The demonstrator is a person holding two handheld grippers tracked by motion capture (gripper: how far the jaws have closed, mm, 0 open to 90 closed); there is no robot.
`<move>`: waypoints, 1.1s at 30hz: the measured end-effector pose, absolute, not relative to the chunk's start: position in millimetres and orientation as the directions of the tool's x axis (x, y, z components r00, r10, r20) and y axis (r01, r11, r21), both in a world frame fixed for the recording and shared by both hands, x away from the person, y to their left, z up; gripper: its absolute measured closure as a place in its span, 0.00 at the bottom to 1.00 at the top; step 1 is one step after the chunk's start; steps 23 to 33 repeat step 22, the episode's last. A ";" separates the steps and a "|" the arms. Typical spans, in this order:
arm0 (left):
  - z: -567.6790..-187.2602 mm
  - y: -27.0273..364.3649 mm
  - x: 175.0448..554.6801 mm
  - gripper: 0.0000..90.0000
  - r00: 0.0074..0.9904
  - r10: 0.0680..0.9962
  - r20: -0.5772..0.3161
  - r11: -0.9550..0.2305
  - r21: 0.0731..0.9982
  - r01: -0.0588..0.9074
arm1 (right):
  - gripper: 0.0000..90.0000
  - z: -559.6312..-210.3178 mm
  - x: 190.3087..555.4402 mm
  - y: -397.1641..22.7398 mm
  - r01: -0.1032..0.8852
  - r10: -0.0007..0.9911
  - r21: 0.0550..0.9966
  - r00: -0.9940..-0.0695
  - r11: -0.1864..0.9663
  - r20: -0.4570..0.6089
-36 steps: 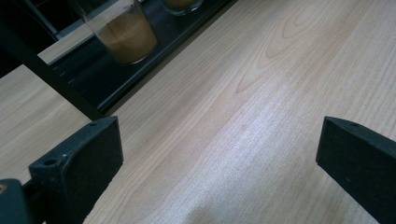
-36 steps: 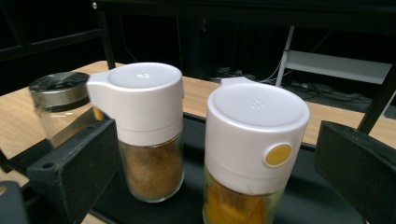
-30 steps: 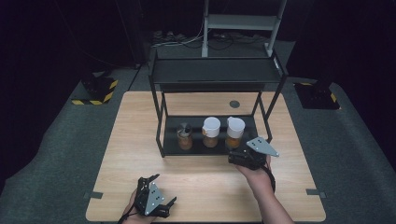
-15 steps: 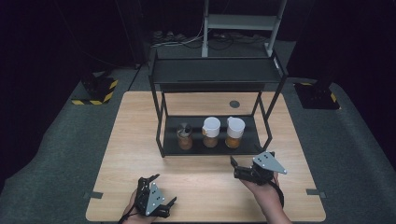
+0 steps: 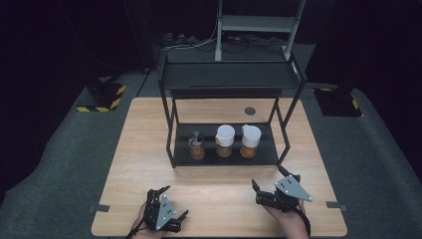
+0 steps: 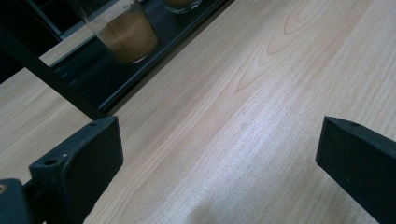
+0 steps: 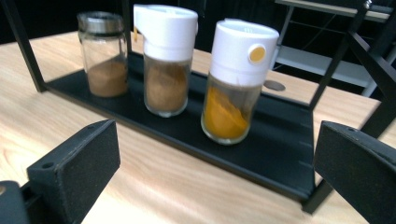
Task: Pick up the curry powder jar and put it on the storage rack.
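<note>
right tool jaws wide apart, empty, nearer | yellow spice jar upright on rack's lower shelf, dead ahead, rightmost of three | brown spice jar just beside it | rack post near path | left tool gaping, empty, on desk

Three upright spice jars (two white-capped) on shelf.

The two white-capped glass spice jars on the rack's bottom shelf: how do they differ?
The middle white-capped jar holds brown powder; the right white-capped jar holds bright orange-yellow powder. The right one's cap shows a round yellow button; the middle one's shows a side spout instead. Both stand upright on the black metal rack.
</note>
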State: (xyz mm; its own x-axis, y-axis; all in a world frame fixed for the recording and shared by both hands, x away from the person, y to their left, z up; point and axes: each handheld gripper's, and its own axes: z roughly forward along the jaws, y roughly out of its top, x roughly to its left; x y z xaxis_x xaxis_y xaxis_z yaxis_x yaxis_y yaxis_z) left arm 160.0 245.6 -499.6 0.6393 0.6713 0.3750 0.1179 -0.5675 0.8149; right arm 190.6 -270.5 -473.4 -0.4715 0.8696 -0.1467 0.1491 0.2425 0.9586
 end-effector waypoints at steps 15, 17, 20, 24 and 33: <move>-499.9 244.2 159.5 0.01 0.637 0.670 0.382 -0.573 0.811 0.116 | 0.00 -504.6 172.2 -282.9 0.200 0.876 0.921 -0.427 0.335 -0.226; -499.9 244.2 159.4 0.01 0.637 0.670 0.381 -0.572 0.812 0.116 | 0.00 -505.5 172.6 -283.6 0.214 0.871 0.911 -0.431 0.351 -0.234; -500.0 244.0 159.2 0.01 0.637 0.668 0.384 -0.575 0.810 0.114 | 0.00 -506.8 171.8 -284.0 0.214 0.865 0.904 -0.433 0.370 -0.251; -499.9 243.9 159.2 0.01 0.638 0.667 0.385 -0.576 0.810 0.113 | 0.00 -506.4 172.1 -285.6 0.218 0.867 0.906 -0.434 0.364 -0.244; -499.9 243.9 159.2 0.01 0.638 0.667 0.385 -0.576 0.810 0.113 | 0.00 -506.4 172.1 -285.6 0.218 0.867 0.906 -0.434 0.364 -0.244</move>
